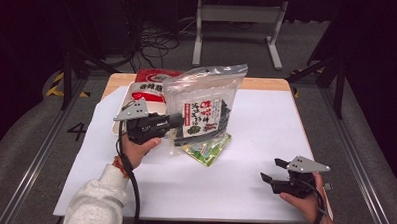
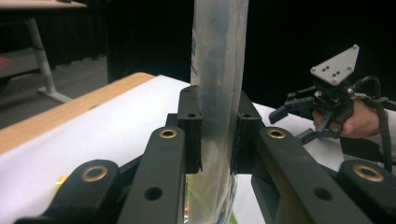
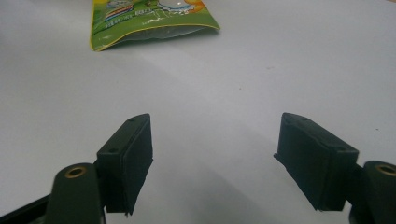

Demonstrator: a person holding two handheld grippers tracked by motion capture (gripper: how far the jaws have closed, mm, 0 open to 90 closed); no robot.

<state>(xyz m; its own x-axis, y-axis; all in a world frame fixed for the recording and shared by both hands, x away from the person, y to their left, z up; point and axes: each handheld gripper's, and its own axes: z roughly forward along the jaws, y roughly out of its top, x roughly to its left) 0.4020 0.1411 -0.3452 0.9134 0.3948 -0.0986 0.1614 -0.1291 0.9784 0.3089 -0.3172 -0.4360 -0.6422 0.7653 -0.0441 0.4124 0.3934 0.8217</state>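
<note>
Clear plastic seaweed bag (image 1: 206,105) — clenched upright in the left tongs (image 1: 177,122); right tongs (image 1: 273,170) released, near-right over the desk (image 1: 266,119) — nothing between them.

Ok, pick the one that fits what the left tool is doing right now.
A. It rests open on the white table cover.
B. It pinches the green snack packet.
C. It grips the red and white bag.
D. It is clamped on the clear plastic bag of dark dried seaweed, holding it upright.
D: the left tool has both pads pressed on the clear plastic bag of dark dried seaweed, which stands upright off the table.
</note>
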